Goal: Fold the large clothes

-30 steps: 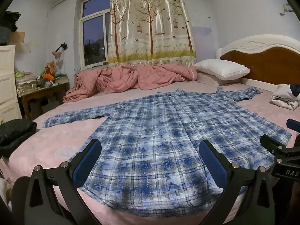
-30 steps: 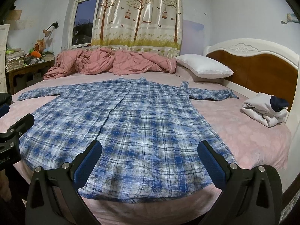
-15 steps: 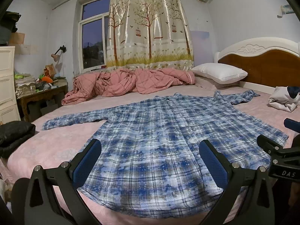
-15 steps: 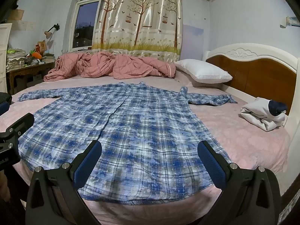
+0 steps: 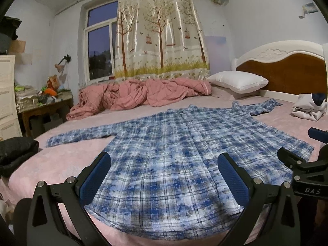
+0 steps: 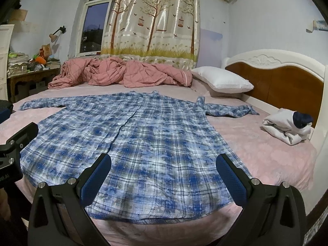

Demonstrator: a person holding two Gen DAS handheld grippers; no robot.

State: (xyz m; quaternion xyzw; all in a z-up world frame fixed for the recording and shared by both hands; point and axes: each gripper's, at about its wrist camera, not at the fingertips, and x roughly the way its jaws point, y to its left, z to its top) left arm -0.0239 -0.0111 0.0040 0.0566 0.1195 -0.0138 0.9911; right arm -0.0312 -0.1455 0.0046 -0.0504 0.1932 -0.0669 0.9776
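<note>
Shirt, left wrist view: the large blue-and-white plaid flannel shirt (image 5: 184,160) lies spread flat, front up, on the pink bedspread (image 5: 61,160), straight ahead of my jaws, its hem just beyond my tips.
My left gripper (image 5: 164,172): jaws wide apart, holding nothing, above the near bed edge.
Left of my jaws: one sleeve stretched out, a black bundle (image 5: 16,151) at the bed edge.
Right of my jaws: my right gripper (image 5: 303,164), only partly in frame.
Far ahead: rumpled pink quilt (image 5: 139,96), white pillow (image 5: 237,81).

Shirt, right wrist view: same shirt (image 6: 147,139) ahead, button line left of centre between my jaws.
My right gripper (image 6: 163,172): jaws wide apart, empty, clear of the cloth.
Right of my jaws: other sleeve, then a folded white garment (image 6: 287,129) near the brown headboard (image 6: 287,86).
</note>
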